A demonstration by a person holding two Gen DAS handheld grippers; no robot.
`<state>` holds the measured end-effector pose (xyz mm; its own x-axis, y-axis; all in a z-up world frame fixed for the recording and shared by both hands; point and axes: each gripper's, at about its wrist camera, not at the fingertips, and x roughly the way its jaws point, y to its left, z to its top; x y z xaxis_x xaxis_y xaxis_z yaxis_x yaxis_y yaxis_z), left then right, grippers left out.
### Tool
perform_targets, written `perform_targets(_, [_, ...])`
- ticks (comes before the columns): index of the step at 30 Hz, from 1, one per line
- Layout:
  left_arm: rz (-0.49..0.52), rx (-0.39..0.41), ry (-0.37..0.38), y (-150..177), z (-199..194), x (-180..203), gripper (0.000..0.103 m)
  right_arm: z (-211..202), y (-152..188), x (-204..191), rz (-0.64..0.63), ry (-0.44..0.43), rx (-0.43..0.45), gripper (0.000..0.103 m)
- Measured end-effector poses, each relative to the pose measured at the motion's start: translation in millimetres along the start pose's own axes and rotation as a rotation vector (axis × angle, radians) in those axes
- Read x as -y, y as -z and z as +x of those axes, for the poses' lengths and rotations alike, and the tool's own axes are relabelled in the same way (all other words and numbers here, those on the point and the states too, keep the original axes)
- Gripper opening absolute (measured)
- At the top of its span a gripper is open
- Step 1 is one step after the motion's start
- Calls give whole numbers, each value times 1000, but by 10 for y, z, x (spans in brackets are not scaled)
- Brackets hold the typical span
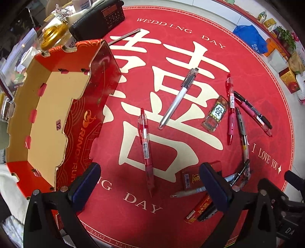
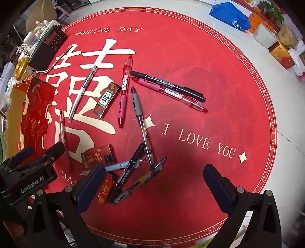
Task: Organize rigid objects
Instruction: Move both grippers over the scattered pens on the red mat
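Several pens and small flat packs lie scattered on a round red mat. A red gel pen lies just ahead of my open, empty left gripper. A white pen lies further off, also in the right wrist view. A red and gold cardboard tray stands empty to the left. My right gripper is open and empty, above a pile of pens and a red lighter. A green-label pack, a pink-grip pen and a black marker lie beyond.
A black radio and a metal straw lie at the mat's far edge. A gold-lidded jar stands behind the tray. Boxes, a plant and a blue bag stand on the floor at the far right.
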<state>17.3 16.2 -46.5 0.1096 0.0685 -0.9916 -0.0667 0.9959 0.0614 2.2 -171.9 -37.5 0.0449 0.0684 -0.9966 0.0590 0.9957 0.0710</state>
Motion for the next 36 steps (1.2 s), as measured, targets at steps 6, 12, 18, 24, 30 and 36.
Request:
perform_targets(6, [-4, -7, 4, 9, -41, 15, 103, 17, -11, -41, -22, -1, -11, 103])
perform_targets(12, [-4, -16, 4, -16, -14, 8, 103, 54, -113, -131, -27, -17, 8, 103])
perform_targets(18, [-11, -20, -4, -42, 30, -43, 103, 48, -139, -147, -36, -6, -2, 103])
perform_targets(24, [-16, -22, -5, -78, 42, -79, 103, 48, -158, -191, -50, 11, 15, 103])
perform_targets(30, [-15, -21, -3, -96, 38, -81, 103, 47, -170, -237, -62, 37, 27, 103])
perform_targets(36, [-17, -26, -2, -101, 55, -83, 103, 52, -189, -262, -68, 47, 30, 103])
